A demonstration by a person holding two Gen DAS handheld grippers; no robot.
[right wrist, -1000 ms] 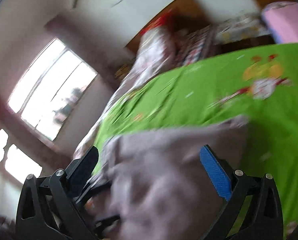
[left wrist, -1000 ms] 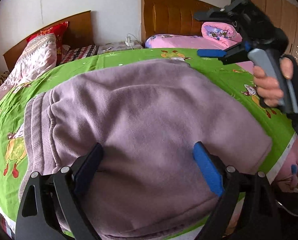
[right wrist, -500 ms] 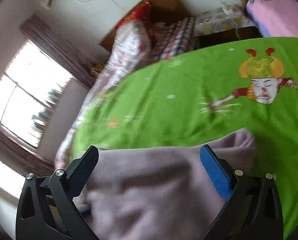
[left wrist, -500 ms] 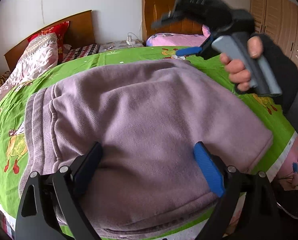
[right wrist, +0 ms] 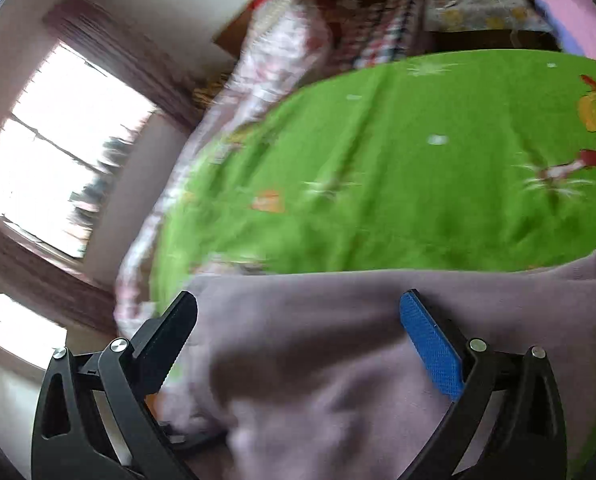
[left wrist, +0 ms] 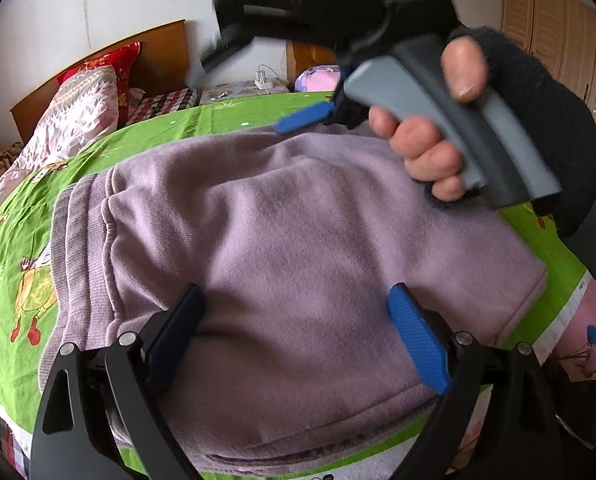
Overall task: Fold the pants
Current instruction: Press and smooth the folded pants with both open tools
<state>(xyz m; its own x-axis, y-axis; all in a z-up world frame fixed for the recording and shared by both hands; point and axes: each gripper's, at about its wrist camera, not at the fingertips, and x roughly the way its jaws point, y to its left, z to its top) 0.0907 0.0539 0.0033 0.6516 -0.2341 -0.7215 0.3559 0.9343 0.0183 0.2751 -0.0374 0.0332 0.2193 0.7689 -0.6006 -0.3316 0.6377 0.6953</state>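
Pants: lilac, folded, frame centre on green bed sheet.
Left gripper: fingers spread, over cloth, likely pressing flat.
Right gripper: released, hovering above.

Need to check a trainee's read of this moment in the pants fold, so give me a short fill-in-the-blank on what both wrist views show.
1. The folded pants are ____ in colour.
2. They lie on a bedsheet whose main colour is ____.
3. The left gripper has its fingers spread ____ above the pants.
4. The right gripper is held by a hand wearing a ____ fingerless glove.

Missing words: purple; green; open; black
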